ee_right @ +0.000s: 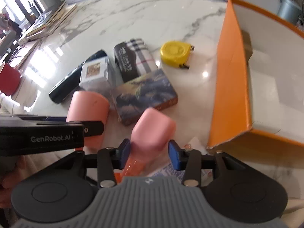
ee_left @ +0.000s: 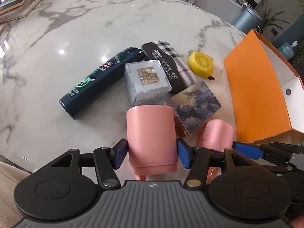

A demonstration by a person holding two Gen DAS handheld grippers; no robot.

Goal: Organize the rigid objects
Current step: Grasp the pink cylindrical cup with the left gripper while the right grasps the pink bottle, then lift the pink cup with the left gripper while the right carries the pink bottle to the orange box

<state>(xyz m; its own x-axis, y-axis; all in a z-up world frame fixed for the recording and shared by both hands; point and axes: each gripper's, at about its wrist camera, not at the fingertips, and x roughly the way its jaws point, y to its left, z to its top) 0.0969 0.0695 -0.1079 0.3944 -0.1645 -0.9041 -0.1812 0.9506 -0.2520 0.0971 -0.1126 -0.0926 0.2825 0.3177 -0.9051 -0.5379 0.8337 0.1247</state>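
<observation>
Between your left claw, the pink cup sits gripped. Your right claw pinches the pink tube near its cap; lifted fast, it could swing free.

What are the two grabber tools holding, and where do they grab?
The left tool straddles the pink cup near its rim, by its side walls. The right tool flanks the pink bottle near its cap. Whether either pad presses cannot be told.
</observation>
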